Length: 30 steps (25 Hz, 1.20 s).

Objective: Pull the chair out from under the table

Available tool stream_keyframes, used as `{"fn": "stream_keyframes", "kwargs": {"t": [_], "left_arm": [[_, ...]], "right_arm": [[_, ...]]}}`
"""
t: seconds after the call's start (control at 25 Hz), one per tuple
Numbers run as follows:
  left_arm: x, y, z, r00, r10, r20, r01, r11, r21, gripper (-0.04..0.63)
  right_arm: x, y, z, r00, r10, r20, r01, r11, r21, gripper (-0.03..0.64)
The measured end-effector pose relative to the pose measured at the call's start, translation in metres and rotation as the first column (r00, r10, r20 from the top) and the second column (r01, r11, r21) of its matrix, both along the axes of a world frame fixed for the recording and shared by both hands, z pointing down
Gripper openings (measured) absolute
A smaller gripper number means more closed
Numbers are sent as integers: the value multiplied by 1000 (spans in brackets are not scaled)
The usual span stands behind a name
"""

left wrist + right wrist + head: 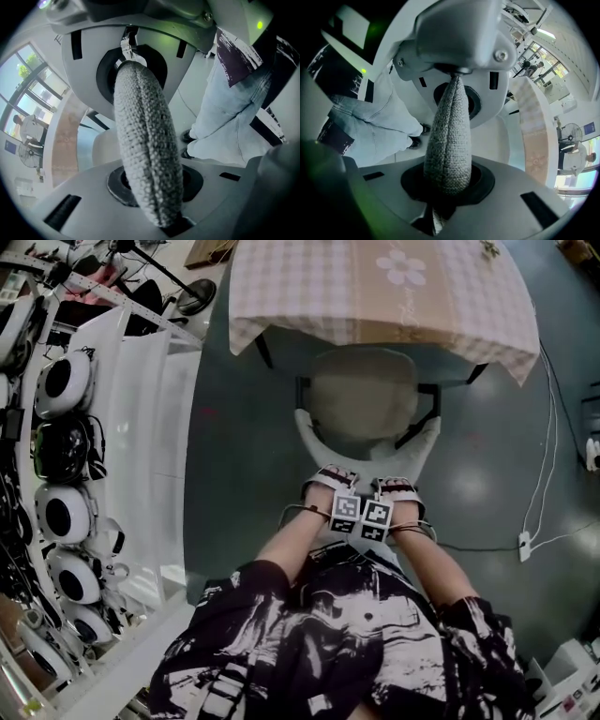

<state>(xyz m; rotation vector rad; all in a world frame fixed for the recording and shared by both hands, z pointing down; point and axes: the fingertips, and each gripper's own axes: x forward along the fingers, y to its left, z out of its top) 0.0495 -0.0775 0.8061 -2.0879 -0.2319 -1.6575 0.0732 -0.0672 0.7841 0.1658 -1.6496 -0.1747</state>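
The left tongs point(326, 480) and the right tongs point(403, 486) sit side by side, nearly touching, both pointing steeply down. Each is closed almost fully on the woven top edge of the chair's backrest point(367, 461). Both gripper views show that textured edge pinched between the two jaws.

The two grips sit close to the middle of the curved backrest, so neither hand is nearer the load.

From the tongs, the chair point(364, 401) lies straight ahead, away from the person and toward the bench point(375, 287). Its seat faces the bench. The front of the seat sits right at the hanging edge of the checked cloth, and the front legs reach under it.

The line from bench through seat to backrest runs directly toward the person's body. The pull should probably follow that line, straight back across the floor point(234, 446), with both hands drawing evenly so the chair does not swing sideways.
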Motion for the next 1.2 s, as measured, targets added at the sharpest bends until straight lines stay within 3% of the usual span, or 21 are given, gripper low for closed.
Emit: {"fn": "stream_keyframes", "kwargs": {"t": [0.64, 1.2], "left_arm": [[-16, 68, -2, 1000, -26, 7, 26, 1000, 1, 67], [-35, 117, 6, 999, 50, 10, -51, 999, 1, 66]], "right_arm": [[-16, 70, -2, 1000, -13, -4, 13, 1000, -13, 55], [-34, 116, 8, 998, 56, -28, -56, 998, 13, 55]]}}
